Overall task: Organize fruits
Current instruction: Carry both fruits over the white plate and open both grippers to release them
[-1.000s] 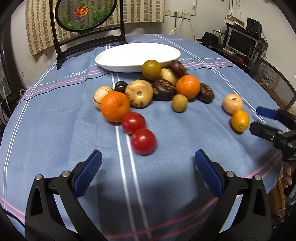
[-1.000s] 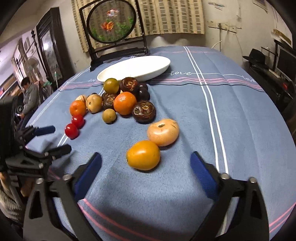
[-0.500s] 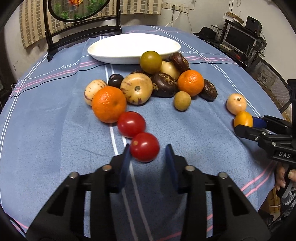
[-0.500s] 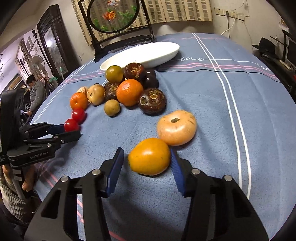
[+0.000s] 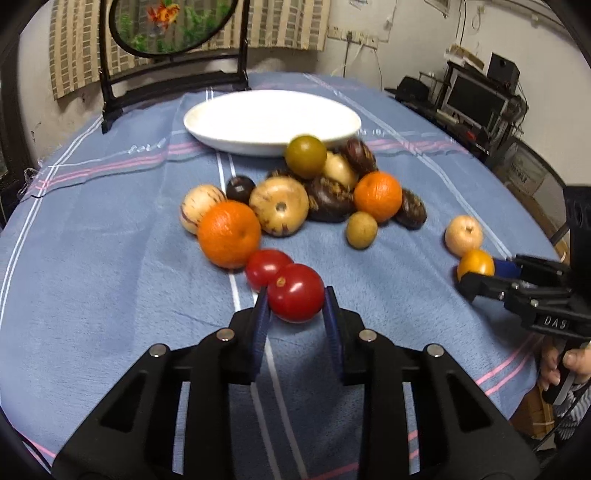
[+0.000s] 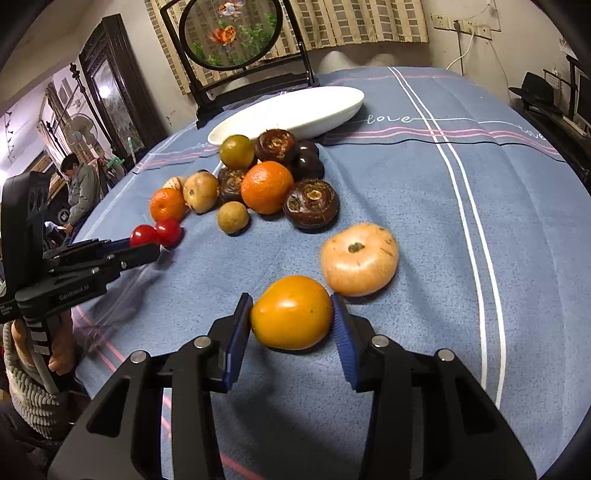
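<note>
My left gripper [image 5: 296, 306] is shut on a red tomato [image 5: 295, 293], its blue pads pressing both sides; a second tomato [image 5: 264, 267] sits just behind. My right gripper [image 6: 291, 306] has its jaws closing on a yellow-orange fruit [image 6: 291, 312], and both pads touch it. A pale peach-coloured fruit [image 6: 358, 264] lies right behind. Farther back is a heap of oranges [image 5: 229, 232], dark brown fruits [image 6: 312, 208] and pale ones. An empty white oval dish [image 5: 207, 136] stands behind the heap.
A blue cloth with white and pink stripes [image 5: 92, 258] covers the round table. A black stand with a round fish picture [image 5: 166, 33] rises behind the dish. A desk with a monitor [image 5: 476, 99] is at the right. A person [image 6: 79, 184] sits beyond the table's left edge.
Both grippers went from wide open to closed around fruit: the left on the nearest tomato, the right on the yellow-orange fruit. Both hands edged slightly forward.
</note>
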`<state>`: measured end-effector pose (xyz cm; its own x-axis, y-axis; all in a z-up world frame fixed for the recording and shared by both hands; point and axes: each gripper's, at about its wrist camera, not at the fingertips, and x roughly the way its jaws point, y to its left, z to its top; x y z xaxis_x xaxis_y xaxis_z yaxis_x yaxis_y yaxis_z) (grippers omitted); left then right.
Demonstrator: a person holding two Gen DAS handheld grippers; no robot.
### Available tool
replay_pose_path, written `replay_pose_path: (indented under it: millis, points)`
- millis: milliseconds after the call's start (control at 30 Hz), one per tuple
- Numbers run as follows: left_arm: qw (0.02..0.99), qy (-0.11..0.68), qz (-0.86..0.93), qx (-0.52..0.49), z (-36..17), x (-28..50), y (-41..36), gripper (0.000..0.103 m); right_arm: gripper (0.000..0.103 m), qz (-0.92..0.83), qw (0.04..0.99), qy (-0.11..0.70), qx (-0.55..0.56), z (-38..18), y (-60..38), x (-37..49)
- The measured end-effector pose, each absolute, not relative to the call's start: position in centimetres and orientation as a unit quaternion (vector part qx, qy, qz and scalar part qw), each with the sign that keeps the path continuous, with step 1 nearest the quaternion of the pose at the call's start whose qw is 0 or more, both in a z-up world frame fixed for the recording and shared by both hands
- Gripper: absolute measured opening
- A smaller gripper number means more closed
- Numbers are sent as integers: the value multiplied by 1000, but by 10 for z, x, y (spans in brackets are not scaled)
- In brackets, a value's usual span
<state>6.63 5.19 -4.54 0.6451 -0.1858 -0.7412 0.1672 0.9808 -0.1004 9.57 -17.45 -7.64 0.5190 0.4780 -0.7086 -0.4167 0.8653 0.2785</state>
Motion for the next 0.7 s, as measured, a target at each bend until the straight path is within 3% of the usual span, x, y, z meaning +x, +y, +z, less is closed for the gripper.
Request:
replay_pose_path:
  millis: [167, 300, 700]
  points:
    - [920, 384, -80, 14, -7, 96, 53, 29, 44, 283, 877, 387, 42, -33, -168, 113]
    - [922, 380, -68, 26, 12, 158, 51, 29, 44, 286, 885, 364, 42, 3, -143, 176]
    - [893, 446, -64, 7, -35, 286, 64, 30, 43, 258, 858, 440, 55, -34, -86, 329]
